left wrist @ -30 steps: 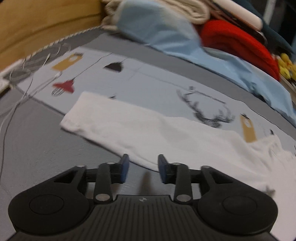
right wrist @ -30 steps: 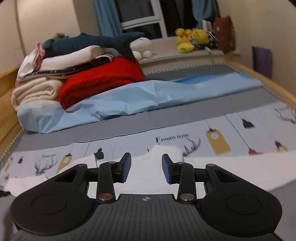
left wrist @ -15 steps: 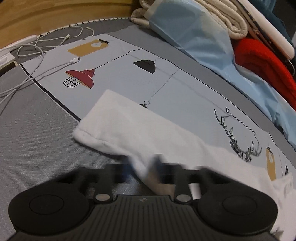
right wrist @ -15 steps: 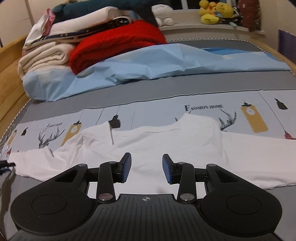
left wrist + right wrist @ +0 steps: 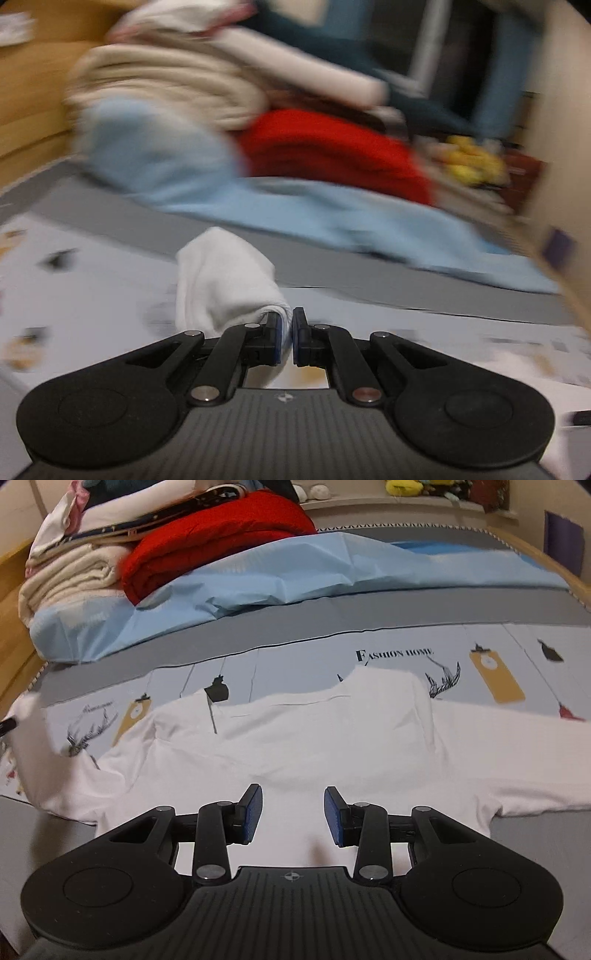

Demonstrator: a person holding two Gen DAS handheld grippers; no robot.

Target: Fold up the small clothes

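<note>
The left gripper (image 5: 287, 338), open a second ago, has been clamped on the white shirt's sleeve (image 5: 225, 280), which is now lifted off the printed sheet (image 5: 74, 291). The right gripper (image 5: 293, 819) is held half open, empty, over the shirt body (image 5: 332, 746). The first sleeve fold seems begun. Beyond, blankets (image 5: 207, 546) are piled.

The shirt (image 5: 332, 746) lies spread across the bed (image 5: 406, 609), on the printed sheet (image 5: 480, 646). Behind it runs a loose sheet (image 5: 295, 572); the folded blankets (image 5: 207, 542) are stacked at the bed's far left corner.
</note>
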